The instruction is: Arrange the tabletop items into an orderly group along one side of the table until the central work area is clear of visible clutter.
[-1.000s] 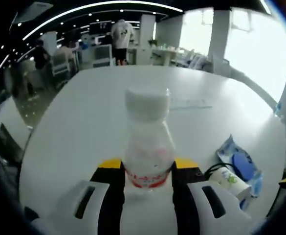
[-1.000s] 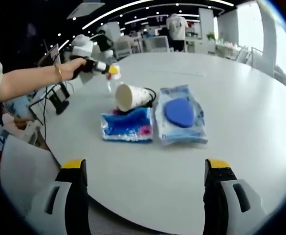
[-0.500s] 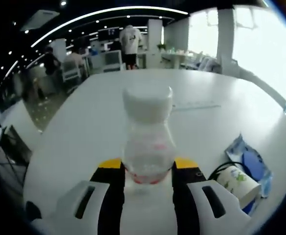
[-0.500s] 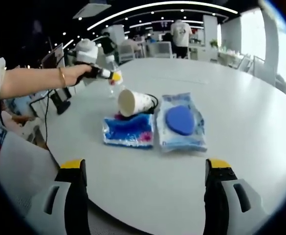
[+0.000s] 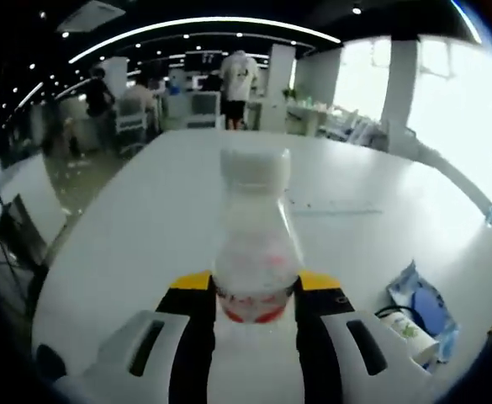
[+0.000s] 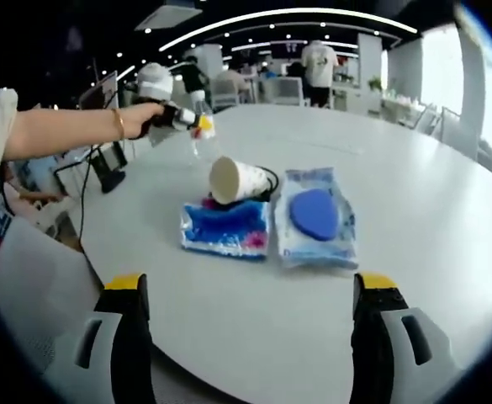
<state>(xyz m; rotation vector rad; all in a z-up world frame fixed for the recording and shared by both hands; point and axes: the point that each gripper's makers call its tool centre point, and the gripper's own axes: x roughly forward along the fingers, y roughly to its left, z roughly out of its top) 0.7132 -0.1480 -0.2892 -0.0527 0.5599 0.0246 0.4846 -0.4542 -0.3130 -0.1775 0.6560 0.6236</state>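
Bottle (image 5: 254,244) sits clamped in the left gripper (image 5: 254,307) fingers above the bench (image 5: 145,227), probably mid-carry; right gripper (image 6: 250,324) gapes empty. Next: set it beside the tipped cup (image 6: 237,179).

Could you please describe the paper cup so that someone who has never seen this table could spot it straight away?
On the round white table, look for two flat plastic packs lying side by side: a blue pack and a pale pack. The cup lies tipped on its side at the blue pack's far edge, open mouth facing the right gripper's camera. It is the only white, round thing there.
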